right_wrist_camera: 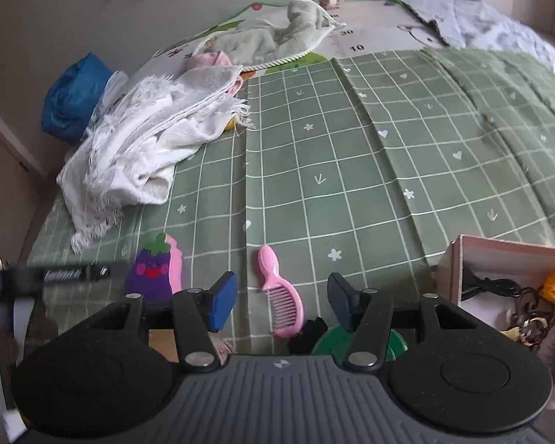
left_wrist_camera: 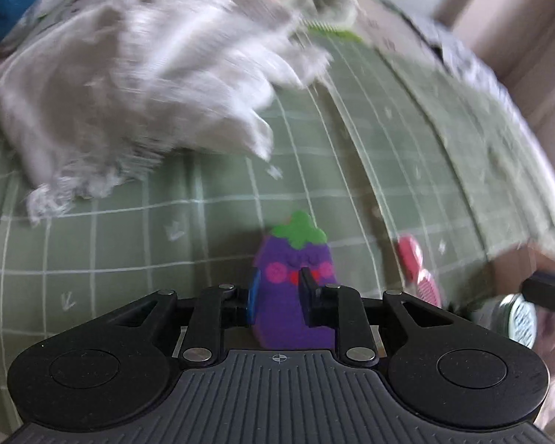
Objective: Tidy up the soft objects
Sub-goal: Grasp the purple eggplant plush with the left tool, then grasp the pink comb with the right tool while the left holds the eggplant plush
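Slippage is threatening: the left gripper (left_wrist_camera: pixel 277 292) is pinching the eggplant toy (left_wrist_camera: pixel 296 281) low over the green sheet (left_wrist_camera: pixel 137 244), and motion blur suggests speed. The right gripper (right_wrist_camera: pixel 281 299) is hanging spread above the comb (right_wrist_camera: pixel 281 296).

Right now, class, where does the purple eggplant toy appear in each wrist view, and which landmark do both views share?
Left wrist view: the purple eggplant toy is at bottom centre, clamped in the left gripper.
Right wrist view: the toy is at lower left, left of the open right gripper.
Shared landmark: the white fringed towel, heaped on the green checked cover's left side.
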